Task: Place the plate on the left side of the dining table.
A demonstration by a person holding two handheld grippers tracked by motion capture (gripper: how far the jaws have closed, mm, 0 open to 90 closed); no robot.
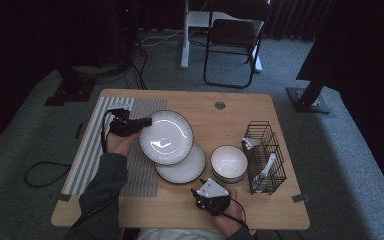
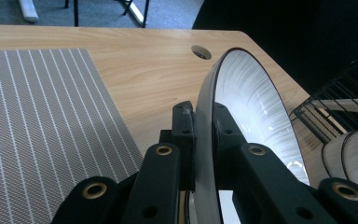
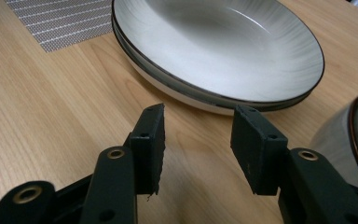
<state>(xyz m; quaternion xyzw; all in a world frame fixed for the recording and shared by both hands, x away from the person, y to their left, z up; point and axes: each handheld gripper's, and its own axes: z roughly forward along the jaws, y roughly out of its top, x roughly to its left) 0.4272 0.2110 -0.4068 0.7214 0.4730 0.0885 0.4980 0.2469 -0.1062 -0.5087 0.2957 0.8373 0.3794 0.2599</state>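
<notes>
A light wooden tabletop (image 1: 230,115) with a round cable hole (image 1: 220,105) near its far edge carries a grey striped placemat (image 1: 92,145) on its left side, a white plate (image 1: 182,167) at the middle, a stack of bowls (image 1: 228,163) beside it, and a black wire rack (image 1: 265,156) at right

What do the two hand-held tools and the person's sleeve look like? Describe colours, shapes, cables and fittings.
Both tools are black. The left tool trails a black cable; the right tool carries a pale grey three-cornered plate on top. Their jaws are blocky, with flat rectangular pads and brass-coloured rivets. The left sleeve is dark grey-green.
</notes>
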